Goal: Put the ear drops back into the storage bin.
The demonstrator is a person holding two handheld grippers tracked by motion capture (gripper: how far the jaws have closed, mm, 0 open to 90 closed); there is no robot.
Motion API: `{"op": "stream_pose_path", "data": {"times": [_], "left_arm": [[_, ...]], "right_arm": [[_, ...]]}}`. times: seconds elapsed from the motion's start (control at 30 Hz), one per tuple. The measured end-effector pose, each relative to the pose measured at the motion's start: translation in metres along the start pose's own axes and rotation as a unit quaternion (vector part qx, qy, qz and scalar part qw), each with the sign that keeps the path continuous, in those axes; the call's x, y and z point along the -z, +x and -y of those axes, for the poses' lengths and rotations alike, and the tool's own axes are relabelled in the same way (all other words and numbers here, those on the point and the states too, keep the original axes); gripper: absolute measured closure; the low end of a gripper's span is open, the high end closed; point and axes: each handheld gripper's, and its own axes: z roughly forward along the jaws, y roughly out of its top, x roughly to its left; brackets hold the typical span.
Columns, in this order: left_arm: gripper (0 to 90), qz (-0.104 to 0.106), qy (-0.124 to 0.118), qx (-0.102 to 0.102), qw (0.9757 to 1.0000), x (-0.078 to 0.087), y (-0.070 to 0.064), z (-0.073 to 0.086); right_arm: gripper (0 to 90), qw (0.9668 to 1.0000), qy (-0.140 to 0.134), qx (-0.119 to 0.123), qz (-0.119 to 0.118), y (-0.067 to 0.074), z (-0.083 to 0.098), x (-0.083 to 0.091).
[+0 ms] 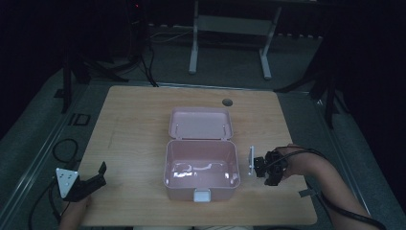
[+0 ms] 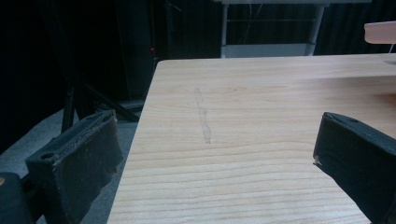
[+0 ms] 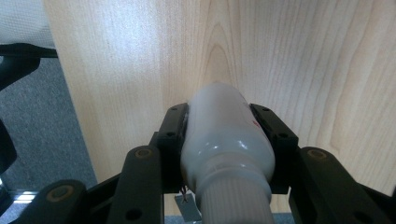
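Right gripper (image 1: pixel 262 167): held sideways just right of the pink box (image 1: pixel 201 170), jaws clamped on one white bottle (image 3: pixel 227 140).
Left gripper (image 1: pixel 91 182): low at the table (image 1: pixel 143 120) edge, well left of the box, jaws spread wide on nothing.
Box: one, lid open, at table centre.

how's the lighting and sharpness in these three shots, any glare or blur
High view: dim overall, surroundings nearly black, glare streaks on the floor of the open pink box. Left gripper view: table evenly lit, near jaws slightly soft. Right gripper view: brightest, table grain crisp, the white bottle close and soft with a sheen.
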Motion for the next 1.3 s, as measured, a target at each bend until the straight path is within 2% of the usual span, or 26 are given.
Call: {"op": "stream_pose_path", "data": {"times": [0.33, 0.6, 0.87, 1.1, 1.3], "left_arm": [[1.0, -0.001, 0.000, 0.001, 1.0000, 0.000, 0.000, 0.000], [1.0, -0.001, 0.001, 0.000, 1.0000, 0.000, 0.000, 0.000], [1.0, -0.001, 0.001, 0.000, 1.0000, 0.000, 0.000, 0.000], [1.0, 0.001, 0.001, 0.000, 1.0000, 0.000, 0.000, 0.000], [1.0, 0.000, 0.000, 0.000, 1.0000, 0.000, 0.000, 0.000]], "right_arm": [[59.5, 1.0000, -0.006, 0.003, 0.005, 0.003, -0.001, 0.026], [59.5, 0.9999, 0.004, 0.003, 0.012, 0.003, -0.004, 0.049], [59.5, 0.9997, -0.001, 0.012, 0.021, 0.001, -0.018, 0.073], [59.5, 0.9995, -0.006, 0.026, 0.015, 0.000, -0.034, 0.085], [59.5, 0.9991, -0.011, 0.036, 0.020, -0.003, -0.052, 0.093]]}}
